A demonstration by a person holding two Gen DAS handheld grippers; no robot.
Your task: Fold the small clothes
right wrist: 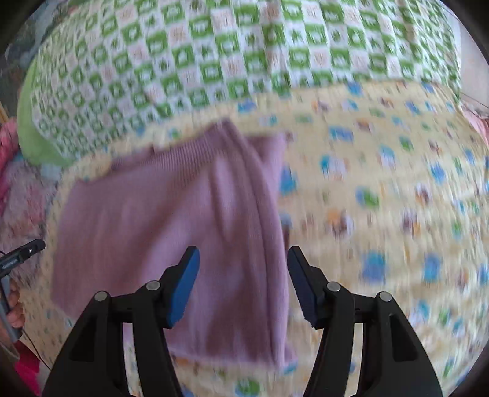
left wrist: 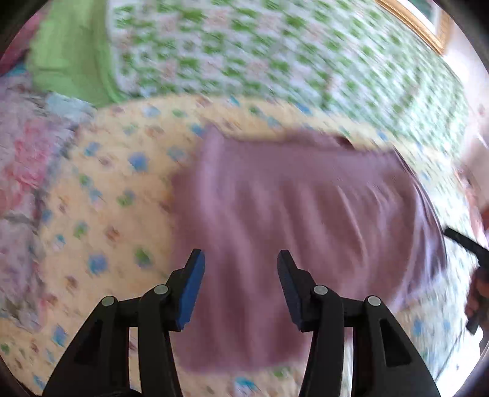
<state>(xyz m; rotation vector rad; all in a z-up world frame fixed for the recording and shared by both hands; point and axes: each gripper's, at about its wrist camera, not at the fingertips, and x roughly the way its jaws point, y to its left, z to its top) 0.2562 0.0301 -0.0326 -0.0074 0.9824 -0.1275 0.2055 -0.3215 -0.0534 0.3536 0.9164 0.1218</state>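
Observation:
A small mauve knit garment (left wrist: 290,220) lies flat on a yellow patterned bedsheet (left wrist: 101,189). It also shows in the right wrist view (right wrist: 171,220), with a side folded over along its right edge. My left gripper (left wrist: 241,262) is open and empty, above the garment's near left part. My right gripper (right wrist: 243,259) is open and empty, above the garment's right edge. The right gripper's body (left wrist: 470,253) shows at the far right of the left wrist view. The left gripper's body (right wrist: 18,256) shows at the far left of the right wrist view. Both views are blurred.
A green and white checked quilt (right wrist: 214,55) lies along the far side of the bed, with a green edge (left wrist: 70,55). Pink and pastel fabric (left wrist: 27,158) sits to the left. A gold frame (left wrist: 412,27) is at the top right.

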